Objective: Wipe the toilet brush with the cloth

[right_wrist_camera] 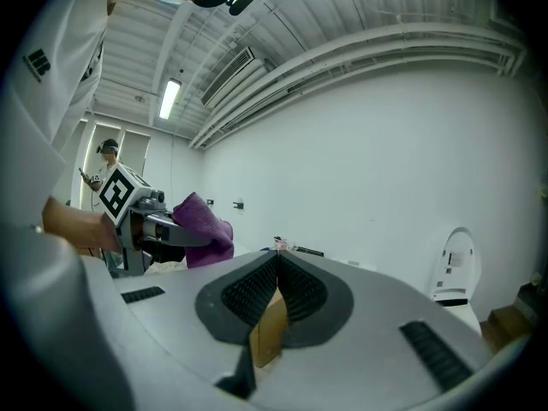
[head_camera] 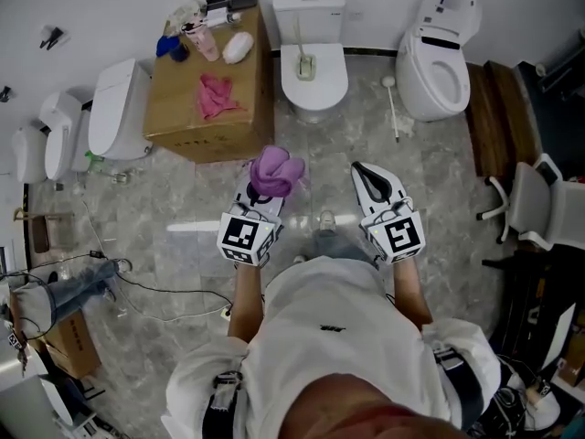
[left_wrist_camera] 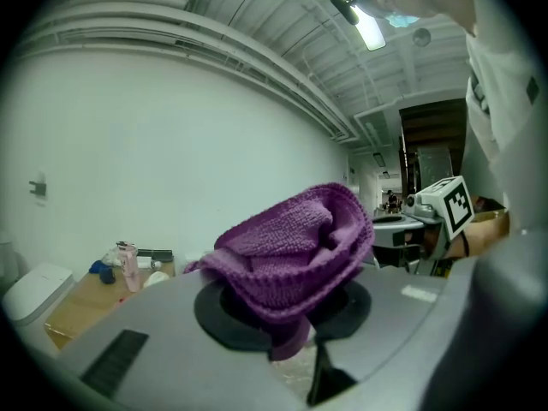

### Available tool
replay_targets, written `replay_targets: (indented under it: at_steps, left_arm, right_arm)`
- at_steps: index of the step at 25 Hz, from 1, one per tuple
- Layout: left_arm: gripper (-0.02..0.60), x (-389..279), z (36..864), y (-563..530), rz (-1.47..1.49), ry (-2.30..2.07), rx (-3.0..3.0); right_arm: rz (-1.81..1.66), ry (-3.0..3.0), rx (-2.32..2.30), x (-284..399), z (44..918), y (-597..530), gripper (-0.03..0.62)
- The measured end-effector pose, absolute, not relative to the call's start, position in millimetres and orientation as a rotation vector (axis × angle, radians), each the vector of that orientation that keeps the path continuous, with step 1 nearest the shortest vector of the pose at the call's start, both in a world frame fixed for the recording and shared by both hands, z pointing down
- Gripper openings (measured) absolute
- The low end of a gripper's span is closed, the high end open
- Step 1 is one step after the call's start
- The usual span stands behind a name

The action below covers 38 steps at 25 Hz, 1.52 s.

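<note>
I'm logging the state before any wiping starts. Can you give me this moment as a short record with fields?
left gripper: fingers shut on the purple cloth
right gripper: fingers together, nothing held
toilet brush: on the floor, right of the middle toilet, untouched
cardboard box: pink cloth lies on top
wiping: not yet begun

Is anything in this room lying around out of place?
Yes. A white long-handled toilet brush lies flat on the grey marble floor beside the white toilet with the raised lid. It is odd because it is loose underfoot, not upright in a holder.
</note>
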<state>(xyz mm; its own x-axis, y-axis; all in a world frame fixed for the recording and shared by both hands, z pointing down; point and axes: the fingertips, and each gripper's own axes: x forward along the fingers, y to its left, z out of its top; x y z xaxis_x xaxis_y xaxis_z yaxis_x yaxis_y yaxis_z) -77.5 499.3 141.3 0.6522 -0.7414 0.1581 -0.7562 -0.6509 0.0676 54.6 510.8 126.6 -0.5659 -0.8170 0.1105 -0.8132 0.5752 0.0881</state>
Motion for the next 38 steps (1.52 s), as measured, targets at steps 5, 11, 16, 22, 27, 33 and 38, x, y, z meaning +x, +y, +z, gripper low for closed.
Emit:
replay_targets:
  at_steps: [5, 11, 16, 22, 27, 33, 38]
  left_arm:
    - [0.087, -48, 139, 462, 0.185, -1.270, 2.727]
    - [0.087, -23, 136, 436, 0.183, -1.316, 2.715]
    - [0.087, -15, 132, 413, 0.178, -1.345, 2.721]
    - [0.087, -12, 135, 384, 0.184, -1.354, 2.717]
    - [0.087, -18, 139, 353, 0.176, -1.350, 2.713]
    - [0.087, -24, 152, 298, 0.176, -1.328, 2.704]
    - [0.087, -31, 156, 241, 0.200, -1.317, 2.702]
  right_arm:
    - [-0.022, -2.674, 1.343, 82, 132, 472, -0.003]
    - [-0.021, -2.702, 1.306, 108, 134, 439, -0.003]
    - [-0.026, -2.731, 1.285, 113, 130, 416, -0.003]
    - [-0.023, -2.733, 1.261, 111, 134, 387, -0.003]
    - [-0.020, -2.728, 1.255, 104, 138, 355, -0.003]
    - [-0.007, -2.710, 1.249, 95, 147, 302, -0.003]
    - [0.007, -2.695, 1.262, 86, 149, 247, -0.003]
